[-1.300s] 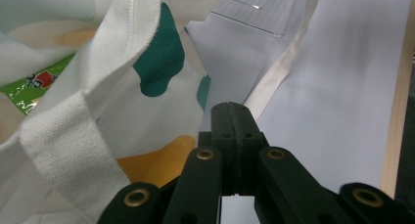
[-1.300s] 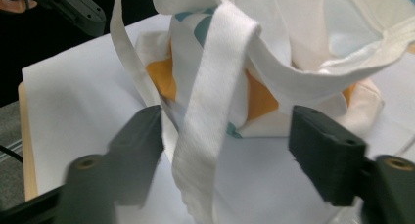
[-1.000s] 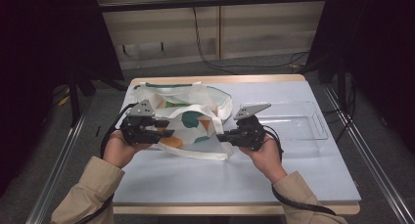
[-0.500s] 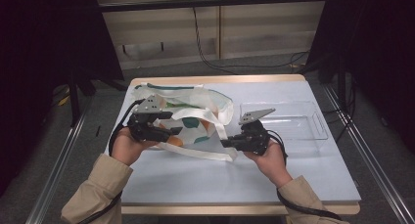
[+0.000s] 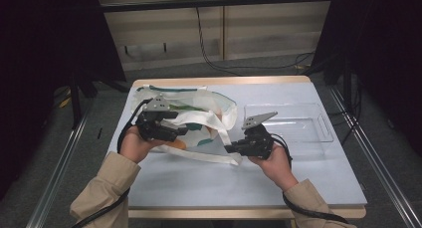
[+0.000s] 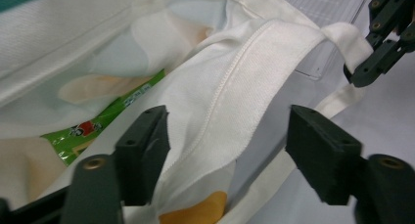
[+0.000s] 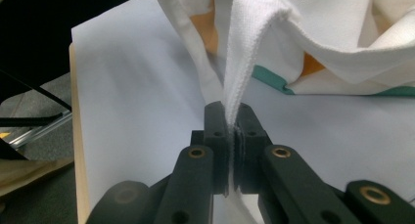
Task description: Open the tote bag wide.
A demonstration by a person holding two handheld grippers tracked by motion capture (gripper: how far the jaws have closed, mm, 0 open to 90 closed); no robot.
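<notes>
My right claw (image 7: 230,131) is clamped shut on the bag's white strap (image 7: 244,62), which rises from between the jaws and runs up to the bag's mouth. In the high view that claw (image 5: 233,149) sits near the middle of the worktop (image 5: 199,183), pulling the strap out to the right.

My left claw (image 6: 227,136) stands open and has just been opening; the bag's hemmed rim (image 6: 235,87) lies between the jaws, touching the left one but not pinched. In the high view it (image 5: 179,131) hovers over the left side of the bag (image 5: 209,106), which lies slumped on the far left of the worktop, mouth facing me. Inside, a green packet (image 6: 98,131) shows under the rim.

Beyond my right claw, on the far right, lies a clear tray (image 5: 298,123), well apart from the bag.

Risks, as I judge them: with only the strap held, the mouth can sag shut, since the cloth is limp and the left side is free. If I close the left claw now, I might catch a double fold, or the strap with the rim, and the mouth would stay pinched. Pulling harder on the right would drag the whole bag across the smooth worktop toward the tray instead of opening it.
</notes>
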